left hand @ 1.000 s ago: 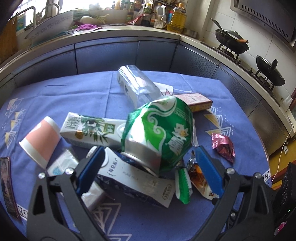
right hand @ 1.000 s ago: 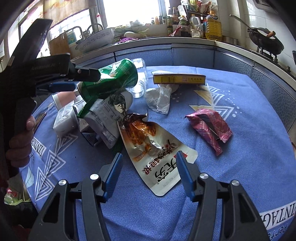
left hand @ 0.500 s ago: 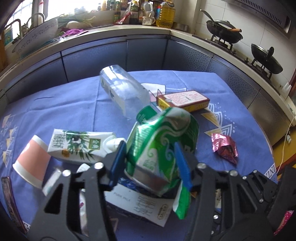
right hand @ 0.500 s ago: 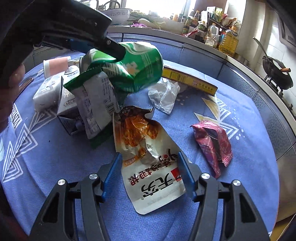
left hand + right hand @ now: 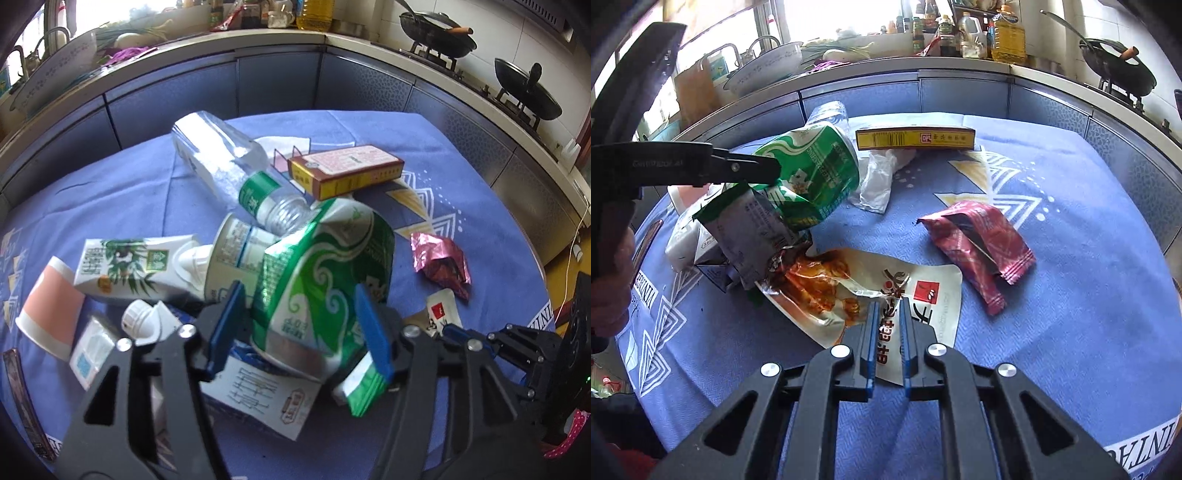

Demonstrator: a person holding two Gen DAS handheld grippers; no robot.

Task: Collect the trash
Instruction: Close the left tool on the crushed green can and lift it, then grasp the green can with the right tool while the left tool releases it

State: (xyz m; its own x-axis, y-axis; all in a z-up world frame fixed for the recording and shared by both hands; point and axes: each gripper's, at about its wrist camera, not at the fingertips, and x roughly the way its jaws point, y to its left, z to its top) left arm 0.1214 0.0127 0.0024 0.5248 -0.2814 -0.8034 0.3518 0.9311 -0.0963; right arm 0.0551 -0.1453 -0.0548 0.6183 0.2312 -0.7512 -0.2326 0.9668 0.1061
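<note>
Setting: blue patterned tablecloth (image 5: 1052,332) fills both views, with a kitchen counter (image 5: 258,44) curving across the top edge.
Right gripper: my right gripper (image 5: 887,314) sits at bottom centre of its view, pointing steeply down at the cloth. Its jaws have just been closing and now stand almost together, with the near edge of the orange snack pouch (image 5: 871,291) between the pads; I read that as a pinch on the pouch.
Pouch axis: it lies flat, long axis running from the torn, crumpled end at centre left to the printed end under my fingers.
Left gripper: my left gripper (image 5: 299,328) sits low in its view, tilted down. Its jaws have just been opening a little, yet both blue pads press the sides of the crushed green can (image 5: 325,280).
Can axis: in the left view its long axis runs from the silver base at lower centre up toward the middle of the frame; it is tilted over the pile of cartons.
Left hand: my hand (image 5: 609,273) grips the handle at the left edge of the right view.
Farther off: pink foil wrapper (image 5: 979,251) right of centre, well apart from the pouch; yellow box (image 5: 916,138) beyond it, lying crosswise; clear bottle (image 5: 229,166) lying with its neck toward the can.
</note>
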